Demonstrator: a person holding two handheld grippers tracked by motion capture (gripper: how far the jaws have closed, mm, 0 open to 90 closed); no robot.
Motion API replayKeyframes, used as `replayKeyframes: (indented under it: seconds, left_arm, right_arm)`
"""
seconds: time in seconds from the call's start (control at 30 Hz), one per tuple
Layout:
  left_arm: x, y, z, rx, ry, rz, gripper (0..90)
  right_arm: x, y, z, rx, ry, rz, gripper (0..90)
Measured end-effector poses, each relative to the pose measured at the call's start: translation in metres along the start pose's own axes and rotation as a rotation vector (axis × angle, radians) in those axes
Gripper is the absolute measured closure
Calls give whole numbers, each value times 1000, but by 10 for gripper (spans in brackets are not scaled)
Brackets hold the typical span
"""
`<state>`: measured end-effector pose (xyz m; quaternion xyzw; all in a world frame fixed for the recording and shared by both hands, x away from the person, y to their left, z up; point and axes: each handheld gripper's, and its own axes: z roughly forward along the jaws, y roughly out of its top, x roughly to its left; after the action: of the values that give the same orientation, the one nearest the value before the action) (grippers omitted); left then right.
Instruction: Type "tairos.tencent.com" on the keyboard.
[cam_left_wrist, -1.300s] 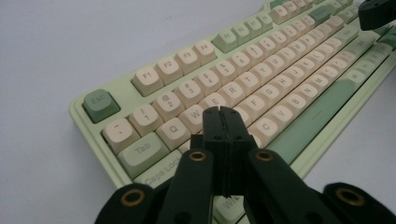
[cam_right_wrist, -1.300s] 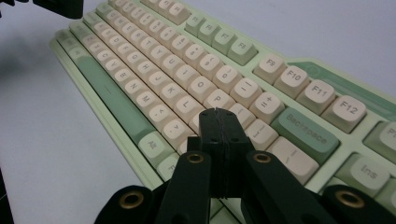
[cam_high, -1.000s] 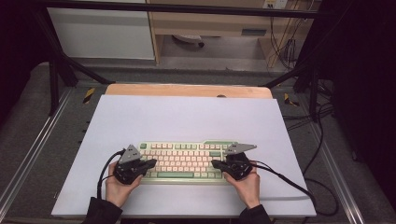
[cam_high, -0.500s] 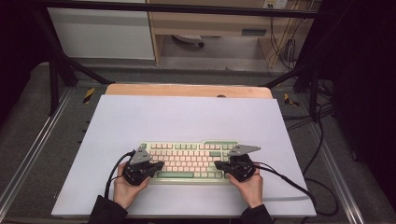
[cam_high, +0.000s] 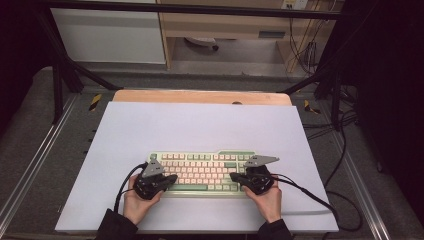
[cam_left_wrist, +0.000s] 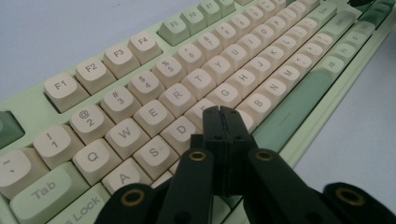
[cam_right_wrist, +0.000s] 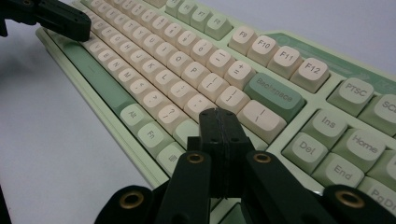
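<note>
A pale green keyboard (cam_high: 205, 170) with cream keys lies on the white mat, near the person's side. My left gripper (cam_high: 173, 179) rests over the keyboard's left end, jaws shut with nothing between them. In the left gripper view its tips (cam_left_wrist: 220, 113) hover just above the letter keys next to D (cam_left_wrist: 180, 130). My right gripper (cam_high: 233, 177) sits over the keyboard's right part, also shut and empty. In the right gripper view its tips (cam_right_wrist: 218, 115) stand above the keys below Backspace (cam_right_wrist: 273, 95). The left gripper (cam_right_wrist: 60, 18) shows far off in that view.
The white mat (cam_high: 200, 125) covers most of a wooden table (cam_high: 200, 96). Black cables (cam_high: 310, 192) trail from the grippers across the mat's right front. Metal frame rails (cam_high: 30, 165) run along both sides, and more wires hang at the back right.
The left hand and its gripper have slid a little to the right along the keyboard's front. The right gripper and the keyboard have kept still.
</note>
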<state>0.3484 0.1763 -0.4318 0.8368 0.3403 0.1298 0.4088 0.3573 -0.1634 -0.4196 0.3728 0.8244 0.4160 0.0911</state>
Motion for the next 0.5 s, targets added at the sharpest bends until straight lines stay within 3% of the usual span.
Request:
replayKeyframes:
  seconds: [0.5]
  left_arm:
    - [1, -1, -6, -12, 1, 4, 900]
  right_arm:
    - [-1, -1, 0, 1, -2, -5, 900]
